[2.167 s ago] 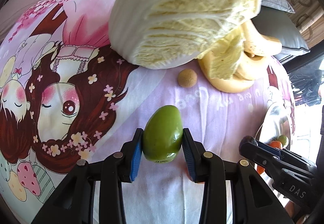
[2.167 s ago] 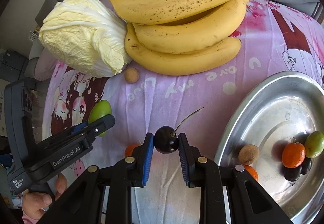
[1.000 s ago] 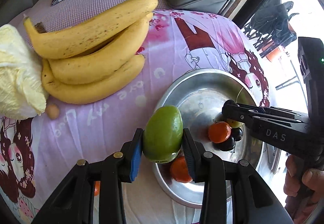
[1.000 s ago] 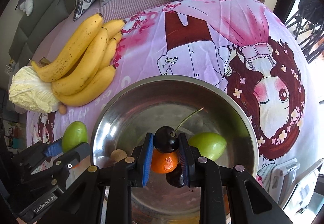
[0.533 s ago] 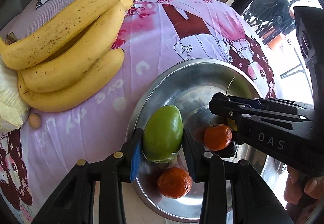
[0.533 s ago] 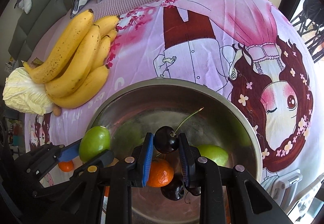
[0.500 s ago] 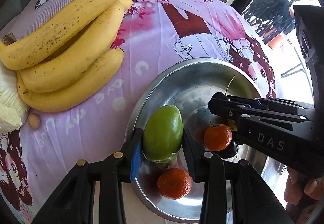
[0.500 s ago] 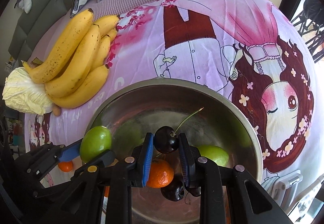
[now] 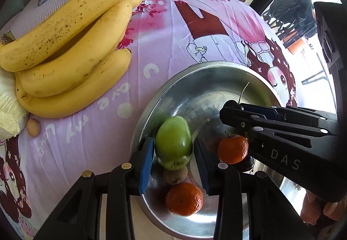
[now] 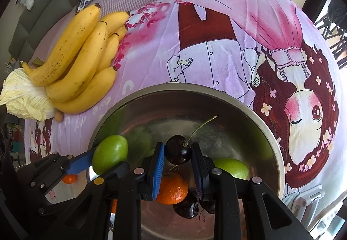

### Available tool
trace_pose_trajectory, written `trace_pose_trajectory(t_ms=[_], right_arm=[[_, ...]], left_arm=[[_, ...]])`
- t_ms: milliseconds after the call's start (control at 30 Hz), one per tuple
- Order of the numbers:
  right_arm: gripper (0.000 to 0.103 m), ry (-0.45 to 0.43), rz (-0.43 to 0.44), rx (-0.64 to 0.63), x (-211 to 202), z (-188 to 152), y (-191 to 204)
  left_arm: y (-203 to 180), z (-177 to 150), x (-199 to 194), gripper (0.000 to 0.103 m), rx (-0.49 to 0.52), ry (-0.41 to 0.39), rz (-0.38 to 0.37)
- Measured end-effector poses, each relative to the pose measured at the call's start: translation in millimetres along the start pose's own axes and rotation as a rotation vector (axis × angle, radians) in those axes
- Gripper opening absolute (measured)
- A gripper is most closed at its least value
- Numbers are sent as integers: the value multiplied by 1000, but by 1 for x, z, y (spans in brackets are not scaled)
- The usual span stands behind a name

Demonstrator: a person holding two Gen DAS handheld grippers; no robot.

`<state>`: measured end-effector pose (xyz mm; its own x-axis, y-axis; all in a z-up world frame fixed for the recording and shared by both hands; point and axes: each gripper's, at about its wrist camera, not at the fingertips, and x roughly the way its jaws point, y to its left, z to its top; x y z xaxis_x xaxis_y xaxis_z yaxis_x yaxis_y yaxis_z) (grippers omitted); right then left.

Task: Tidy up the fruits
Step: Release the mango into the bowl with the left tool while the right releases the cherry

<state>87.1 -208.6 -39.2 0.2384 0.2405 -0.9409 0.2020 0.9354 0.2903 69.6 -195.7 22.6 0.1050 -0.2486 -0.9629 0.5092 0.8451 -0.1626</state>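
Toward the table's left edge lie the bananas (image 9: 69, 49), outside the steel bowl (image 9: 216, 71). The left tongs (image 9: 174, 151) clench a green fruit (image 9: 173, 142), long axis upright, directly above the bowl's near-left floor, where a brown fruit (image 9: 175, 173) sits just beneath. The right tongs (image 10: 177, 153) clench a dark cherry (image 10: 177, 152) over the bowl's middle, above an orange (image 10: 172, 189). Both fruits likely need only a straight drop; the left seems lower.

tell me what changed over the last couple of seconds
Both hand-held grippers carried their fruit from over the cloth to above the metal bowl: left with the green fruit, right with the cherry. Both grips unchanged; bananas and cabbage stayed put.
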Motion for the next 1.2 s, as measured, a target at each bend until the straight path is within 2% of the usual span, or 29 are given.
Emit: trace_pose_trajectory(t_ms=[267,333,400,467,600,667,733,867,933,1000,1100,1200], right_arm=[[32,2,-11,-1,-6,-1,0],[45,2,-19,-3,-8,-2,0],[53,-2,-20,-7,-10,-4,1],[58,-3,-20,-14,-12,-5,3],[66,-2,-25,-24,-14,-8,6],[68,-4,-28,-36,-16,-9,10],[72,-7,-31,-48,-19,-10,13],[80,-19,-42,-65,-22,-13,16],[81,-20,-43,-68,-23,-15,20],[83,-24,-47,-78,-22,-18,23],[92,-30,-44,-85,-20,-24,30],[92,-31,-52,-96,-17,-31,36]], left_arm=[[9,-6,-15,41,-30,-7,-12],[12,-9,-20,44,-39,-11,-24],[16,-13,-25,51,-43,-14,-26],[19,-17,-31,58,-49,-23,-7],[34,-23,-43,60,-87,-34,-16],[42,-26,-48,65,-101,-39,5],[53,-31,-52,76,-121,-43,32],[76,-41,-56,78,-191,-59,82],[89,-46,-59,86,-224,-73,108],[102,-52,-60,86,-257,-79,127],[119,-61,-59,86,-313,-77,136],[130,-70,-58,86,-350,-66,146]])
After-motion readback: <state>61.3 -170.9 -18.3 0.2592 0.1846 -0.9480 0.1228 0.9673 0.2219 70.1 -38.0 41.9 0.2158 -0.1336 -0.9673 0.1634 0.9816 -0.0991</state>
